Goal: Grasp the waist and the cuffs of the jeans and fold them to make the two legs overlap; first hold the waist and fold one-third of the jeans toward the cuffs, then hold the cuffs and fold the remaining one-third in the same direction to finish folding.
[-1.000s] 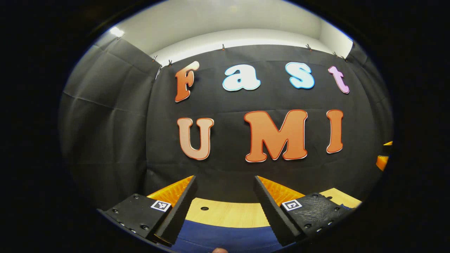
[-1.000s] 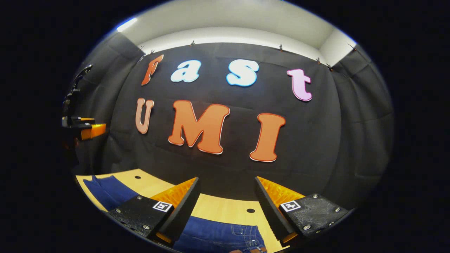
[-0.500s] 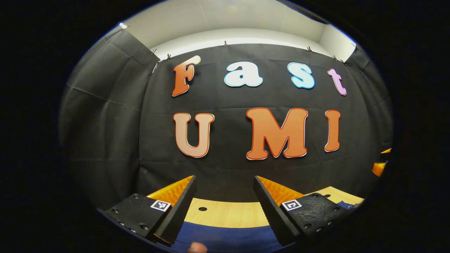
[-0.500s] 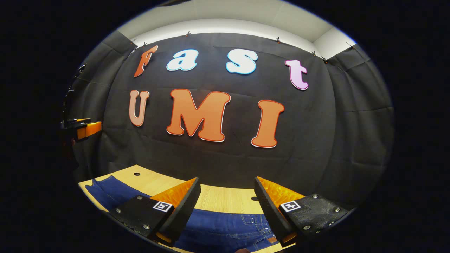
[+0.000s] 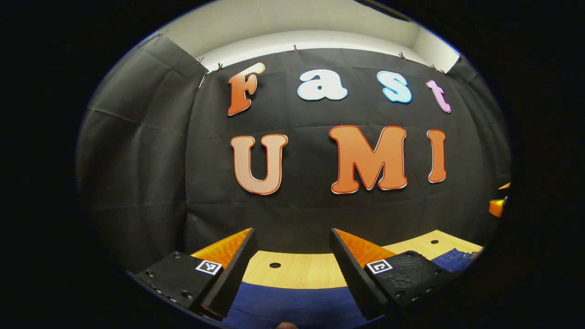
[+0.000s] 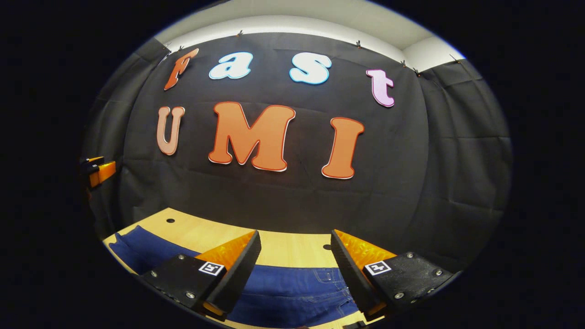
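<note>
A pale wood-grain surface (image 5: 297, 274) runs below and ahead of each hand-held gripper and ends at the black cloth wall. It has small round dark holes: one just ahead between the left hand-held gripper (image 5: 292, 265) fingers, another off to its right. Blue jeans (image 6: 292, 294) lie flat on the surface, spread under the right hand-held gripper (image 6: 295, 267) and reaching away to its left; their pocket stitching shows between its fingers. Under the left hand-held gripper the denim is plain.
</note>
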`<state>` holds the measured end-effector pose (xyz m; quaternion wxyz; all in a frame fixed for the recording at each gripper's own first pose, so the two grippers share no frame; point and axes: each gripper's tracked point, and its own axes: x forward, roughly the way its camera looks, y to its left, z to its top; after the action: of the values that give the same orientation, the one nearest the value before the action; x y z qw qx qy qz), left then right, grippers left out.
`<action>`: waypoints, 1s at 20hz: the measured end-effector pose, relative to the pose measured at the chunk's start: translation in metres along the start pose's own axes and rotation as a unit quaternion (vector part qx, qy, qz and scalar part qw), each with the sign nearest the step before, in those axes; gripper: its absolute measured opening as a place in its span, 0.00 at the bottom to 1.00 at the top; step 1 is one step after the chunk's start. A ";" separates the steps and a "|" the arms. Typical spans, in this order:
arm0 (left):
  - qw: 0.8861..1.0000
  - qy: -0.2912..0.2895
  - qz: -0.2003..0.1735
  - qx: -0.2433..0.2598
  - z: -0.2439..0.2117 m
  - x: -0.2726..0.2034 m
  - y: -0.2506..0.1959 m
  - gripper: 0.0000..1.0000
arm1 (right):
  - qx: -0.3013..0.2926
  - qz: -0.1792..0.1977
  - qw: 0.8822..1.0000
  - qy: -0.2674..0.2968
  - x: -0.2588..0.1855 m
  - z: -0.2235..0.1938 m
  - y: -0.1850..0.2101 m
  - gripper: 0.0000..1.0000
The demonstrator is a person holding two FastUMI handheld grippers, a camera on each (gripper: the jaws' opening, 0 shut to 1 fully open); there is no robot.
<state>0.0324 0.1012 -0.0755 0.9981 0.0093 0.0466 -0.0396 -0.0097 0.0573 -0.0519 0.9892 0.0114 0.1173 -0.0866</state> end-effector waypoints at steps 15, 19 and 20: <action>0.949 0.267 0.128 -0.108 -0.191 -0.042 0.112 0.99 | 0.187 -0.053 0.932 0.304 -0.005 -0.208 -0.078 0.97; 0.905 0.346 0.166 -0.182 -0.245 -0.068 0.143 0.98 | 0.280 -0.059 0.899 0.331 -0.004 -0.238 -0.089 0.96; 0.894 0.362 0.174 -0.198 -0.254 -0.070 0.150 0.98 | 0.284 -0.065 0.894 0.340 -0.004 -0.245 -0.095 0.96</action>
<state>-0.0487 0.2620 -0.3195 0.8839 -0.1671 0.4097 0.1513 -0.0865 -0.0247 -0.2894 0.8359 0.3128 0.4171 -0.1716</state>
